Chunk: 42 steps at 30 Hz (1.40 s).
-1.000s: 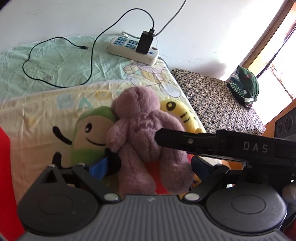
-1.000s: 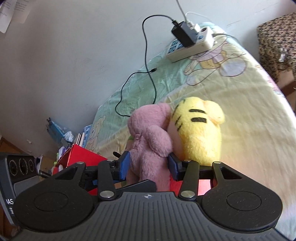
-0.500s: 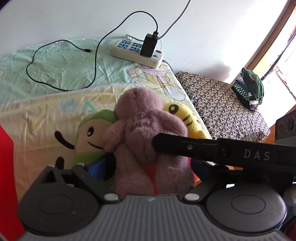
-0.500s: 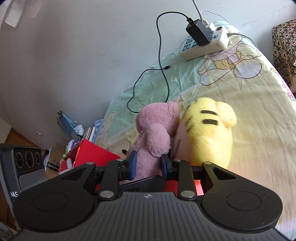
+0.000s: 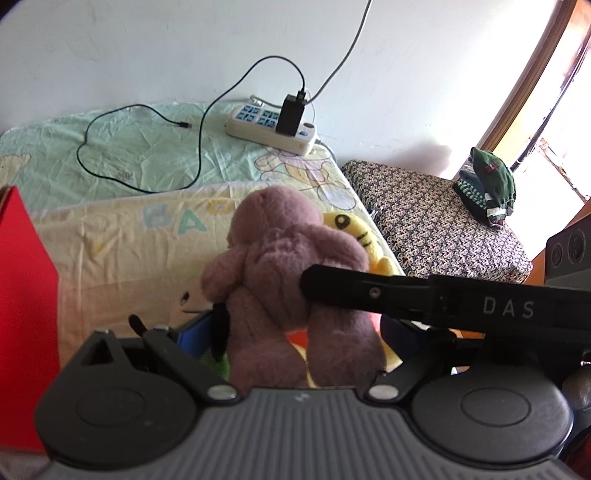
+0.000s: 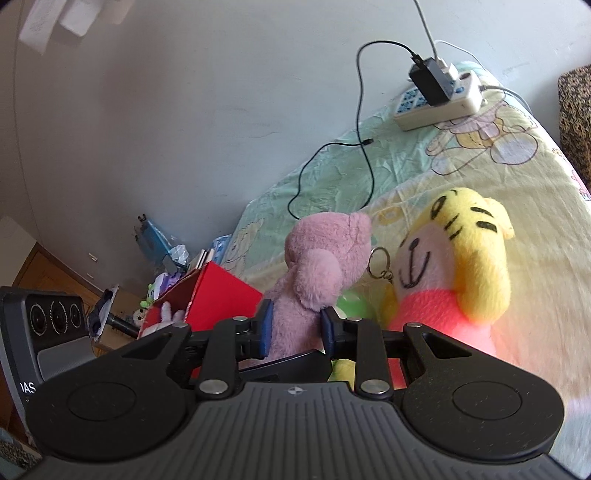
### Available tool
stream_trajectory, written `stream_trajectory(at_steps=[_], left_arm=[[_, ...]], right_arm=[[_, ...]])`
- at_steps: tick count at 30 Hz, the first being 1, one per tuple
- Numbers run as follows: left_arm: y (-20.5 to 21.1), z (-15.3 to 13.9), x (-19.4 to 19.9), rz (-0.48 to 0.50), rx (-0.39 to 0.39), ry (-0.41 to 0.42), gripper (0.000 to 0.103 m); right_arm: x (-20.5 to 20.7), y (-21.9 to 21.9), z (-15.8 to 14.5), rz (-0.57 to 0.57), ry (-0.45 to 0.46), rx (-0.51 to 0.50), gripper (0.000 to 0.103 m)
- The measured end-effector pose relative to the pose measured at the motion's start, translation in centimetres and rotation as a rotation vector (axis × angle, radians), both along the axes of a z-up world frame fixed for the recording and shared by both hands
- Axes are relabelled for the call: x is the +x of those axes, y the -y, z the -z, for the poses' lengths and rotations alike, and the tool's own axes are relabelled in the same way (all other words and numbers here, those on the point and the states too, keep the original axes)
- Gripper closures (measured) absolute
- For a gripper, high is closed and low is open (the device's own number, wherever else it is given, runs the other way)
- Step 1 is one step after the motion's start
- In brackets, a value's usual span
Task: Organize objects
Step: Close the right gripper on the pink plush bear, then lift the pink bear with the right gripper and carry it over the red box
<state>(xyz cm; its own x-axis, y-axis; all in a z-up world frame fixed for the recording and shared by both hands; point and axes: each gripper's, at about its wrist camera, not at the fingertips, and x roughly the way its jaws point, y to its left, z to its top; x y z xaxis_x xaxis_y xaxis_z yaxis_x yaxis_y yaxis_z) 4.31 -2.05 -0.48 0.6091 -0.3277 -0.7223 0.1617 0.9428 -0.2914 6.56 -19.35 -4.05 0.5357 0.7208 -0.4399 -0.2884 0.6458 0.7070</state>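
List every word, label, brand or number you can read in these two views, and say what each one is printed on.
"DAS": white letters on the black body of the right gripper, seen crossing the left wrist view.
"AS": partial white letters on the left gripper body, at the right wrist view's left edge.
"BA", then a partly hidden letter: printed on the bedsheet.
Papers on the wall: too blurred to read.

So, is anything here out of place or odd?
Yes. A power strip lies on the bed sheet with a charger plugged in and its black cable trailing loose across the sheet, with its free end connected to nothing. Both grippers are crowded around the same pink plush.
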Motion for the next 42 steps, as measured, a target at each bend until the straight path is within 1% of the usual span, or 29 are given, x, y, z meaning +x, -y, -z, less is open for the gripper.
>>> stream_trajectory(at_steps=[2,5,10,12,15,17,22,25,27,30,34,36,39,42], left_arm=[[-0.2,-0.2,-0.8,0.003,-0.005,0.006,0.010],[-0.4,0.3,-1.7,0.010,-0.017,-0.012,0.010],[-0.5,1.7,-3.1,0.038,-0.029,-0.054,0.009],[-0.4,2.1,-3.8,0.056,-0.026,-0.058,0.009],[-0.3,2.1,-5.0,0.079,-0.015,-0.048,0.008],[-0.4,1.8,-5.7,0.098,-0.016,-0.037,0.003],[-0.6,0.9,-7.3,0.148,-0.020,-0.002,0.002],[-1.0,0.4,-7.3,0.147,-0.028,0.022,0.002],[-1.5,0.3,-6.9,0.132,-0.040,0.021,0.002],[-2.1,0.2,-6.4,0.110,-0.066,0.023,0.002],[-2.1,0.4,-5.2,0.118,-0.121,0.021,0.002],[-1.8,1.0,-4.5,0.141,-0.166,0.003,0.002],[-1.3,2.2,-3.7,0.153,-0.227,-0.046,0.002],[-1.2,3.2,-3.3,0.175,-0.323,-0.089,0.002]], right_arm=[[-0.7,-0.3,-0.3,-0.003,0.022,-0.015,0.074],[-1.6,-0.7,-0.1,-0.003,0.031,-0.039,0.074],[-2.4,-0.3,1.8,0.006,-0.047,-0.030,0.075],[-3.0,-0.1,2.2,0.002,-0.061,-0.028,0.075],[-3.6,0.0,2.3,-0.002,-0.064,-0.024,0.076],[-3.9,0.1,2.3,0.002,-0.065,-0.011,0.076],[-4.3,0.9,2.3,0.037,-0.073,0.053,0.077],[-4.4,1.4,2.0,0.060,-0.055,0.068,0.077],[-4.7,2.0,1.8,0.086,-0.034,0.090,0.077],[-4.9,2.7,1.2,0.123,0.006,0.099,0.077],[-4.8,3.0,0.7,0.119,0.026,0.095,0.077],[-4.9,3.1,0.7,0.131,0.034,0.093,0.078],[-4.8,3.7,0.6,0.144,0.028,0.124,0.078],[-5.1,3.4,0.4,0.131,0.048,0.100,0.078]])
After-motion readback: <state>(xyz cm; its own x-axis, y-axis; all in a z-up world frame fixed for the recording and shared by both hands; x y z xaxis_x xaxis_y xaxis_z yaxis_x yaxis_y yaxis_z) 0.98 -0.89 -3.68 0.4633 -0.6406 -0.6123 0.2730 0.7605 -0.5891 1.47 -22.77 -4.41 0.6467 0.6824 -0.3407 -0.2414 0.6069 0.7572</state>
